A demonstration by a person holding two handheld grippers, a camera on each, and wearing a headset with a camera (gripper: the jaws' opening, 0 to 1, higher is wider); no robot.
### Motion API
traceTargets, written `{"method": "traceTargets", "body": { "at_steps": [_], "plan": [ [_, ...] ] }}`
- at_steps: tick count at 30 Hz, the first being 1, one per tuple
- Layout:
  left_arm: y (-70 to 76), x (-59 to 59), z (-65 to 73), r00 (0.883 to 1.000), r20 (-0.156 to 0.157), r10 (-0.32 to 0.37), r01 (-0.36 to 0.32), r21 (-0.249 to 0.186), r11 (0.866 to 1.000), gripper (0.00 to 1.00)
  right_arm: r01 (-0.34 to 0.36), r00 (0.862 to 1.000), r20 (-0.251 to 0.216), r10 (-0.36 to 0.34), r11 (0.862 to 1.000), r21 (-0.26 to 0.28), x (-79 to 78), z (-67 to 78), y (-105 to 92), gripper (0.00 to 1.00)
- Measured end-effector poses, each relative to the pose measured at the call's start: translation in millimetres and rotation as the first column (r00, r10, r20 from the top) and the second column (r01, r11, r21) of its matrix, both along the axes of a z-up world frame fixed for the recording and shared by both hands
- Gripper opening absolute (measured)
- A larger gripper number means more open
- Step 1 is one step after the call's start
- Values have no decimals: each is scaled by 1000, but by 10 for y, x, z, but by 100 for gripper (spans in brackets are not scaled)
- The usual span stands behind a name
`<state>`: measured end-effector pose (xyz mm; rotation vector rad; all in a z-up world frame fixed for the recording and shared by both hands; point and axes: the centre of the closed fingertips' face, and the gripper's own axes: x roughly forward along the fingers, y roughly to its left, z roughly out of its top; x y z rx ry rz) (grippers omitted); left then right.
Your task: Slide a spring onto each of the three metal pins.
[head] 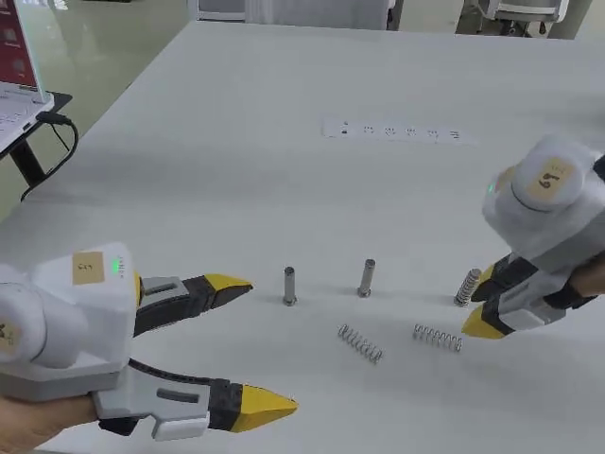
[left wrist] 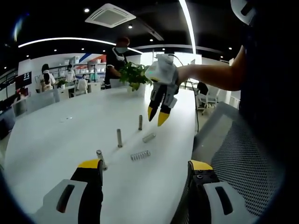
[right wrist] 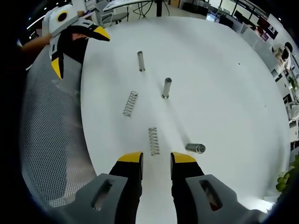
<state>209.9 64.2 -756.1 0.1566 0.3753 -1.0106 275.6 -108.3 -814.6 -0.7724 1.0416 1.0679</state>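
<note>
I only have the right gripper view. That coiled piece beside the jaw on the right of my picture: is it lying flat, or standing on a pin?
Observer: In the head view it is standing. It is a spring seated around the third pin, close beside the tips of the right gripper.
Operator: Good. Is anything sitting past the pins that I should keep away from?
Observer: Yes. The head view shows a white power strip lying flat farther back, well behind the middle pin.
</note>
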Motion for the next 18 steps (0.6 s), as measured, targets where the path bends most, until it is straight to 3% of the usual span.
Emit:
{"method": "traceTargets", "body": {
  "at_steps": [8,18],
  "plan": [
    [10,-4,-12,1000,-4,1,-1,3,1000,69,-20,1000,-21,19,999,-27,3,-234,-13,18],
    [-5,0,-19,1000,-8,-1,1,1,1000,68,-49,998,-40,47,998,-46,14,-395,-17,15]
  ]
}}
